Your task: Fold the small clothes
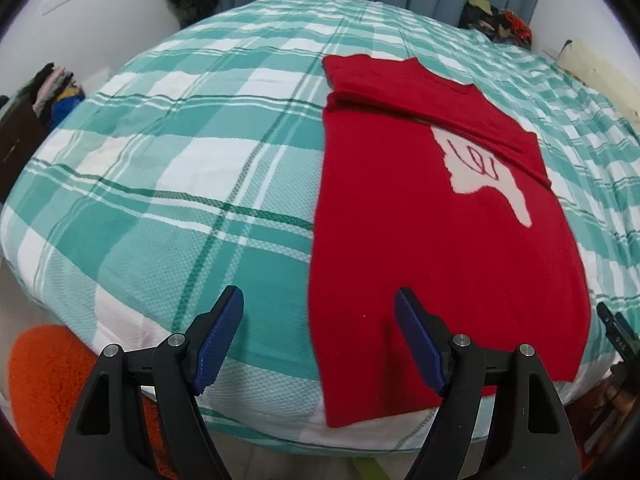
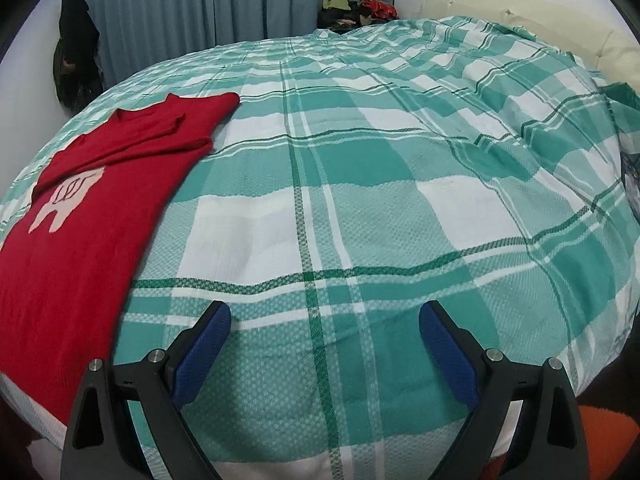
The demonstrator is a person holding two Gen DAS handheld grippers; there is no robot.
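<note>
- My left tool [image 1: 318,302] sits at the bottom of the left wrist view, jaws spread wide, nothing between the blue pads [image 1: 222,340].
- Its left pad is over the green-and-white checked bedspread [image 1: 160,152], its right pad over the lower left part of the red sweater [image 1: 432,248]; touching or not, I can't tell.
- Red sweater lies flat on the bed in the right half of the left wrist view, running from upper centre down to the lower edge of the bed.
- A sleeve [image 1: 440,104] is folded across the top of it, slanting from upper left to right, covering part of the pale pink motif [image 1: 480,168] on the chest.
- My right tool [image 2: 324,312] is at the bottom of the right wrist view, jaws released and wide, only bedspread under them, gripping nothing.
- In that view the sweater [image 2: 80,232] fills the left edge, well apart from the right tool.
- Grey-blue curtain [image 2: 200,8] across the top of both views.
- Dark garment [image 2: 74,52] hangs at the upper left of the right wrist view, beside the curtain.
- Pile of mixed clothes [image 1: 496,20] at the far edge of the bed, upper right in the left wrist view.
- Orange fuzzy thing [image 1: 44,372] at lower left of the left wrist view, below the bed edge.
- Cream headboard [image 2: 520,12] at upper right in the right wrist view.
</note>
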